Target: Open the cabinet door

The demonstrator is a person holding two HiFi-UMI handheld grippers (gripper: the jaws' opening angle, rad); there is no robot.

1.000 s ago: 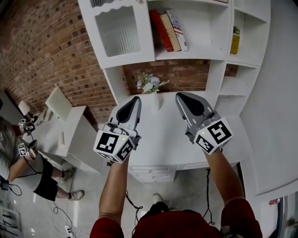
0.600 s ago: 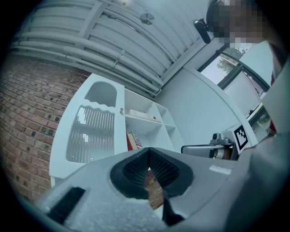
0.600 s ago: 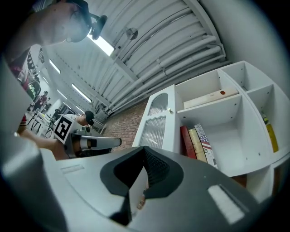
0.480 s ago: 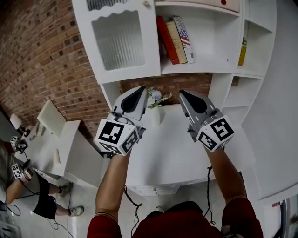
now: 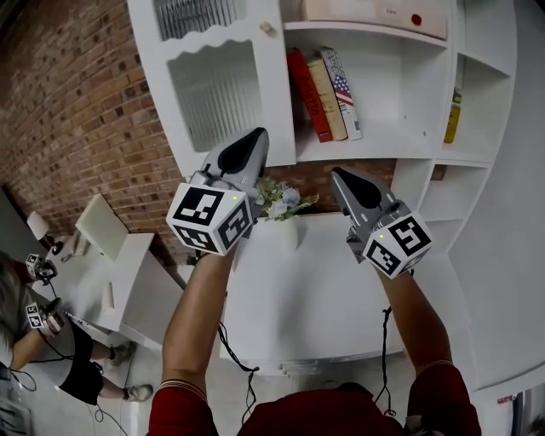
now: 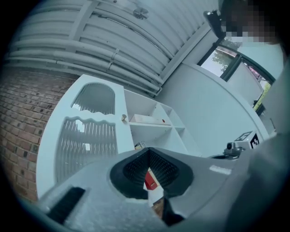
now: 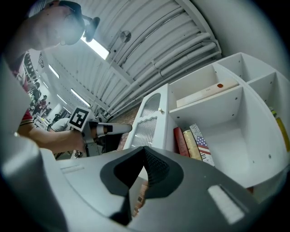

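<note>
The left tongs (image 5: pixel 254 139) have risen closer to the cabinet door (image 5: pixel 217 85).

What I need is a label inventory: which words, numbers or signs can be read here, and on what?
Nothing here is readable.
Book spines: print too small; one bears a flag pattern.
Long box up top: small print, red dot, unreadable.
Yellow item at far right: too blurred.
Cubes on left tool and right tool: square markers, no words.

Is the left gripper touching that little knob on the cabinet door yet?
Apart. The head view shows the left gripper well below the knob, with bare door between them.
</note>
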